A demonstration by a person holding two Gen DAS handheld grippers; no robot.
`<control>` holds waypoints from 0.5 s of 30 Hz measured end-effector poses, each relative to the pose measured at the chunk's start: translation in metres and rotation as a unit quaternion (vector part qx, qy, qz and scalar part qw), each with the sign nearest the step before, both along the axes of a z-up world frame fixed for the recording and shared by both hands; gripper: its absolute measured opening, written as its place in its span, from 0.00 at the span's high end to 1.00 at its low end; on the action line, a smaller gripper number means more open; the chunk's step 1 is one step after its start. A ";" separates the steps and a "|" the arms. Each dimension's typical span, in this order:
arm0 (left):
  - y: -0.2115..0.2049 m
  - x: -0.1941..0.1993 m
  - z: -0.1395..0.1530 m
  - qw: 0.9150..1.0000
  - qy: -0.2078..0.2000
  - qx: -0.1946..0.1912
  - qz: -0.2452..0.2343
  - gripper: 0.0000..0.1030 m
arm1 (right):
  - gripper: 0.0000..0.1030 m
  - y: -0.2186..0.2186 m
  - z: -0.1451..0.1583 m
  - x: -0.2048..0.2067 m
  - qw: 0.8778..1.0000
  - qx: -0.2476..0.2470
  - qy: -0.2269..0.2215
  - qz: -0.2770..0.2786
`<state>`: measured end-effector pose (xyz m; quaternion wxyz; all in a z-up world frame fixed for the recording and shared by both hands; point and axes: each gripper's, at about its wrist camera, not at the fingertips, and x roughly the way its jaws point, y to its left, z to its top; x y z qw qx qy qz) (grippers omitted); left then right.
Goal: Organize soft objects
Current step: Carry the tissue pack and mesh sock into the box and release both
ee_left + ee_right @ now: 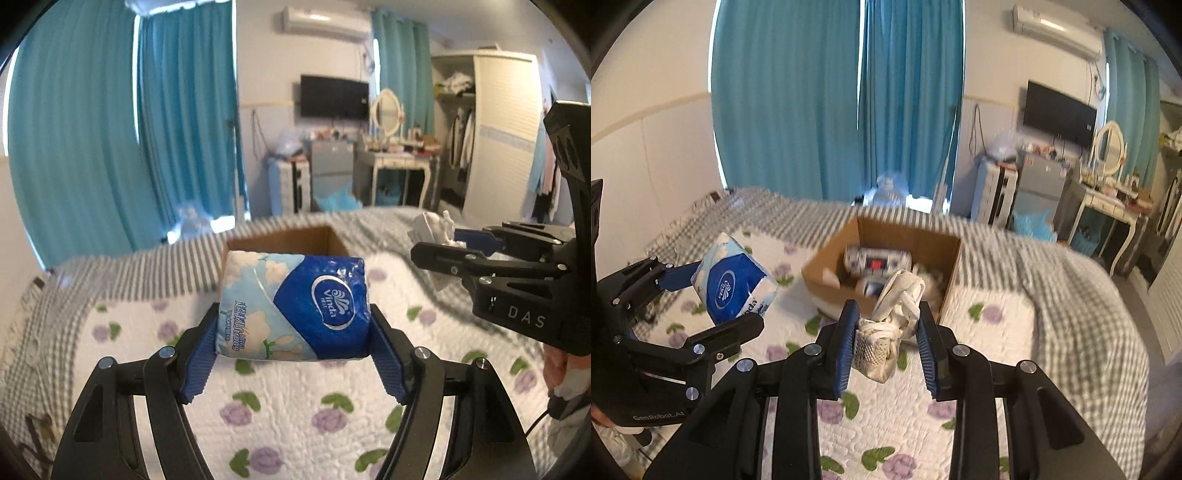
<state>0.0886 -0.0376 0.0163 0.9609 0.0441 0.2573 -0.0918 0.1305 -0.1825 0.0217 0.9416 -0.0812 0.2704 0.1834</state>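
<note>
Above the bed (303,417), over its white quilt printed with purple flowers and green leaves. Left gripper (293,334) closed on a blue and white tissue pack (295,306), blue pads pressed against both short ends, pack raised off the quilt with the Vinda logo facing the camera. Same pack seen in the right wrist view at the left (735,282), tilted, held in mid-air between the black fingers of the left gripper (713,301). Right gripper (888,338) closed partway on a bundle of white socks (890,332), ribbed cuff against the left pad, knotted end sticking up past the fingertips. From the left wrist view, right gripper (448,243) entering at the right edge, white fabric (432,227) poking out between its fingers. Beyond both grippers, an open cardboard box (955,258) sitting on the bed, near the line where the flowered quilt meets a grey checked blanket (1052,273). Inside the box, wrapped tissue rolls (877,260) and other pale soft items, too blurred to name. Only the far inner wall of the box (284,240) visible behind the pack in the left wrist view. Teal curtains (834,96), a wall-mounted television (1059,112) and a dressing table with an oval mirror (1110,147) in the background.
</note>
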 end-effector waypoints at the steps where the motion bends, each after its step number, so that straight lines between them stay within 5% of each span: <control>1: 0.000 0.001 0.007 1.000 -0.007 -0.001 0.001 0.29 | 0.70 0.000 0.008 0.001 1.000 -0.001 -0.008 0.000; 8: -0.003 0.037 0.040 0.999 -0.047 0.000 0.005 0.29 | 0.70 0.005 0.051 0.024 0.999 0.008 -0.046 0.005; 15: -0.008 0.091 0.036 0.998 -0.060 0.013 0.020 0.29 | 0.70 0.009 0.059 0.074 0.998 0.013 -0.056 0.006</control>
